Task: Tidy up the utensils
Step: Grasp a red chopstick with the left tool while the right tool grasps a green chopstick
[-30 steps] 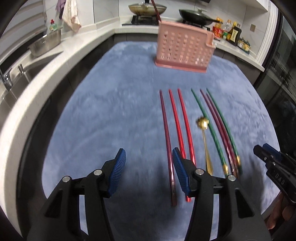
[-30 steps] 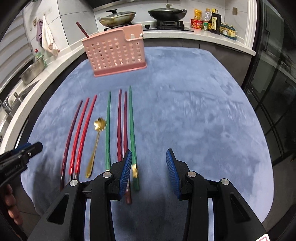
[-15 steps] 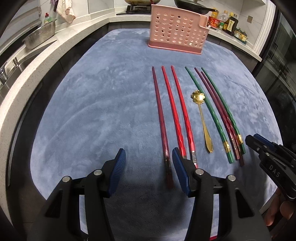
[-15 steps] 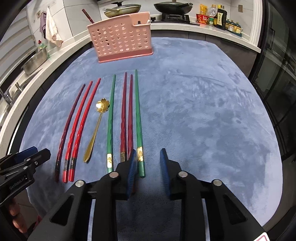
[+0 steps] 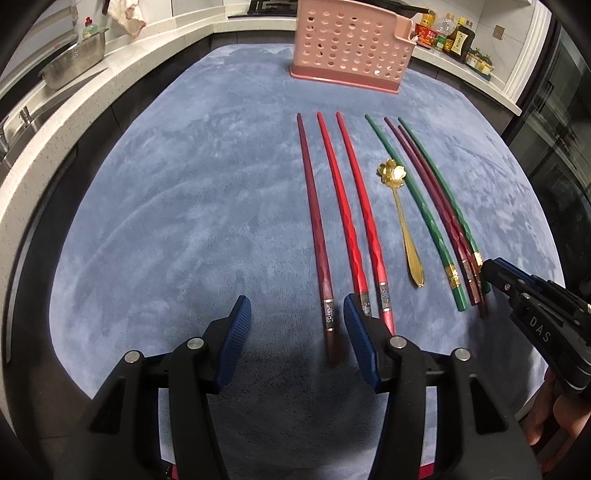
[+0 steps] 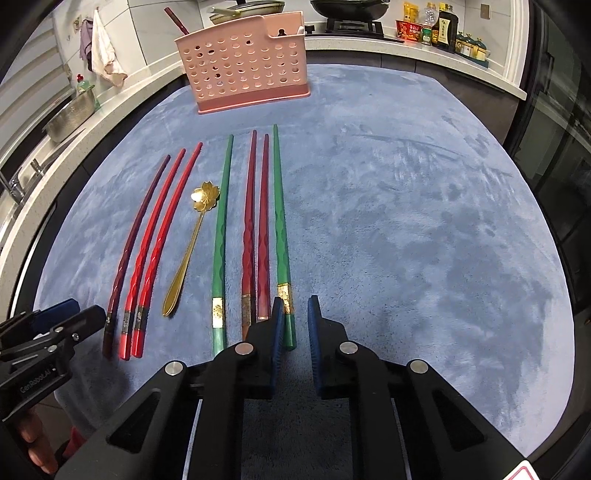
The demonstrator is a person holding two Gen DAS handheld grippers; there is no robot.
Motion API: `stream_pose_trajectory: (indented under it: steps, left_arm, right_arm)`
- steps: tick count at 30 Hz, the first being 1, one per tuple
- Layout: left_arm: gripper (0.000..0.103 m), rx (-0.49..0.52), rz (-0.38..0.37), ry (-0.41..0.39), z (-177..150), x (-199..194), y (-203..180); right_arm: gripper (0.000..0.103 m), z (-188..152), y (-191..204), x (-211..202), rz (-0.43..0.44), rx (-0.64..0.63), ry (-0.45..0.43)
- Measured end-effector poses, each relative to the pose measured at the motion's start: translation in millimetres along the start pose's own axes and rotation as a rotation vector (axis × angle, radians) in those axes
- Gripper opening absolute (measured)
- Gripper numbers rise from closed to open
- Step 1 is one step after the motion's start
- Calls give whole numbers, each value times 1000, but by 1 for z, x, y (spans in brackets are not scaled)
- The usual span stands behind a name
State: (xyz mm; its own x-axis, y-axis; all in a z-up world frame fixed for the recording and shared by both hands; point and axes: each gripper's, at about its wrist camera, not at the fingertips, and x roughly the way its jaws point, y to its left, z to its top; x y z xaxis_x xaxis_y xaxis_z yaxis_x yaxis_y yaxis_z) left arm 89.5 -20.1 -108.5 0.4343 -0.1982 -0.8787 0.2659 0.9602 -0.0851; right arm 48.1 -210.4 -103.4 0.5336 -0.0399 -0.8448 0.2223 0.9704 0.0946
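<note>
Several chopsticks lie side by side on a blue mat (image 5: 184, 221): a dark red chopstick (image 5: 316, 229), two bright red chopsticks (image 5: 351, 221), two green chopsticks (image 6: 221, 236) and two maroon chopsticks (image 6: 255, 229). A gold spoon (image 5: 400, 218) lies among them. A pink perforated holder (image 6: 243, 70) stands at the mat's far end. My left gripper (image 5: 295, 317) is open, low over the dark red chopstick's near end. My right gripper (image 6: 295, 317) is narrowly open around the rightmost green chopstick's (image 6: 280, 236) near end.
A white counter (image 5: 92, 85) curves around the mat, with a metal basin (image 5: 74, 64) at left. Pans on a stove (image 6: 347, 9) and sauce bottles (image 6: 439, 27) stand behind the holder. A dark utensil handle (image 6: 175, 18) sticks out of the holder.
Both grippers have dropped toward the near ends of the chopsticks. The right gripper's jaws have narrowed around the green chopstick's end. The left stays wide open.
</note>
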Motion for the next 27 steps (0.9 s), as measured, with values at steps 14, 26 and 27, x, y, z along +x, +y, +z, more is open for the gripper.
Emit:
stream_pose_trajectory:
  steps: [14,26,27]
  left_arm:
    - [51,-21,-5,28,-4,10,4]
    - [23,-13,18,17,-7,11,4]
    - [21,-15,12,15,-7,10,5]
  right_arm:
    - [11,-2,1,8,11,-4,17]
    - [8,-2,0,9,21,-5,13]
    - [8,-2,0,9,22,-5,12]
